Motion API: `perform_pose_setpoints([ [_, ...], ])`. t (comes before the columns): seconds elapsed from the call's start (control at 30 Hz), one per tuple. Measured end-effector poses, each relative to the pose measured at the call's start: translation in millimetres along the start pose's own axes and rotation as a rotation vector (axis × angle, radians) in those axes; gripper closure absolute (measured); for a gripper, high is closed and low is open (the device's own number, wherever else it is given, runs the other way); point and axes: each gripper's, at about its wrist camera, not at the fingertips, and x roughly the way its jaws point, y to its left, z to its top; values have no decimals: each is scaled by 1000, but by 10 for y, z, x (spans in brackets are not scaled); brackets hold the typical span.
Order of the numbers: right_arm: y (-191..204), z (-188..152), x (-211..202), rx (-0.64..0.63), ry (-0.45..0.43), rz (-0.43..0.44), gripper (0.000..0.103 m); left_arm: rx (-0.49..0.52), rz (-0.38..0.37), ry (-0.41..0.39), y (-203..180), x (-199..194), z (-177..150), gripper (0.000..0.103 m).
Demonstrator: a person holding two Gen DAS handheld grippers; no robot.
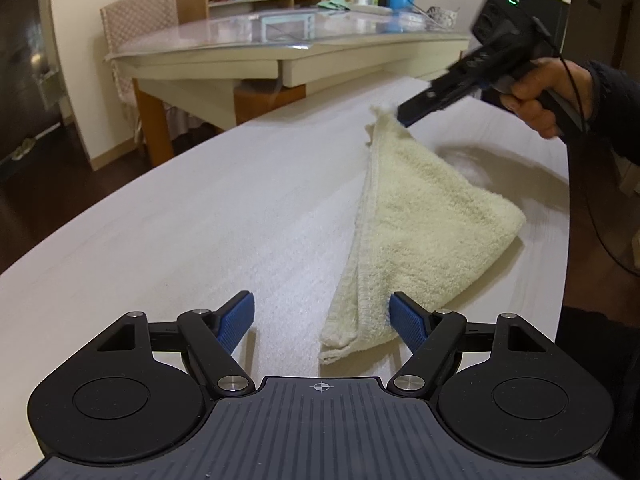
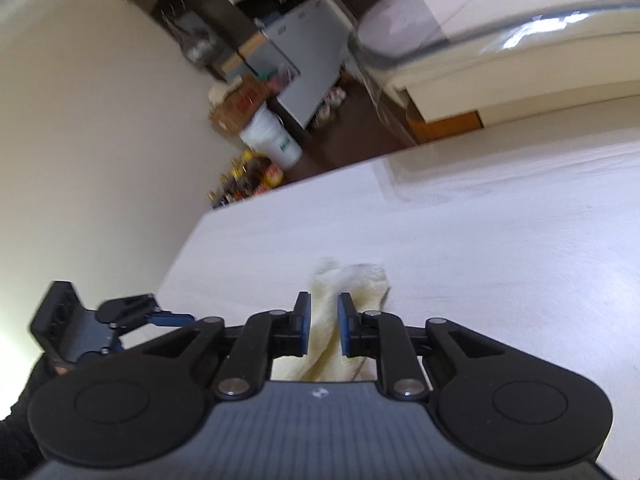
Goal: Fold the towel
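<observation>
Cream terry towel (image 1: pixel 420 216) lies on the white table (image 1: pixel 180 220), far corner lifted and pinched in your right gripper (image 2: pixel 324 316); carry it over to the near corner between the spread left gripper (image 1: pixel 322 318), matching the edges.

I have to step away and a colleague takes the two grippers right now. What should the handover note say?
Right gripper: shut on the far corner of the towel, holding that corner lifted above the table.
Left gripper: open, low over the table, with the near corner of the towel between its fingers, not gripped.
Towel: already doubled over, two layers showing along its left edge; its near part lies on the table.
Done: at least one fold, it seems.
Left: probably carry the lifted corner over toward the near end, lay it down, let go and flatten.
</observation>
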Motion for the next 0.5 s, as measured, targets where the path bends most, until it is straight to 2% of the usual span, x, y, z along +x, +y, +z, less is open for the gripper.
perform_pose_setpoints([
  [0.07, 23, -77, -68, 5, -8, 13, 85, -5, 3, -3, 10, 9, 3, 23],
  [0.23, 172, -348, 5, -59, 65, 16, 86, -3, 13, 9, 0, 71, 2, 23],
  [0.5, 313, -388, 209, -133, 71, -33, 85, -4, 19, 15, -21, 75, -12, 23],
])
